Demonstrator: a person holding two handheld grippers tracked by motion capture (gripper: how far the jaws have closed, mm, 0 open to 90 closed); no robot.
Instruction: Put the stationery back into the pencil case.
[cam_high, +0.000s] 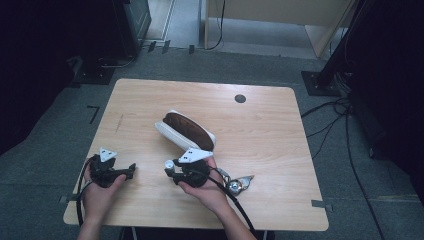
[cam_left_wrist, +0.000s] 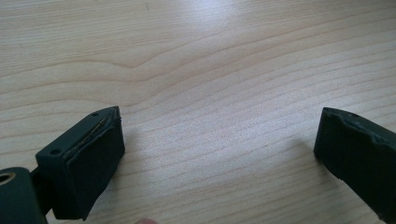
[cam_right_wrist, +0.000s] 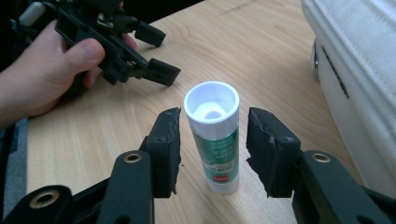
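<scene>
Low, the right gripper (cam_right_wrist: 212, 140) jaws flank an upright glue stick (cam_right_wrist: 215, 140), not touching.

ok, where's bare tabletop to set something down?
Free: the far strip of the table beyond the white pouch, and the right side past the metal item. Bare wood between the left gripper's open jaws. Crowded: near centre, where the right gripper brackets the glue stick beside the pouch.

My table (cam_high: 150, 100) is pale wood with wavy grain. I see a white pouch (cam_high: 167, 131) with a dark brown top, a white glue stick (cam_right_wrist: 215, 140) with a green label and small red mark, and my black grippers with grey plates.
</scene>
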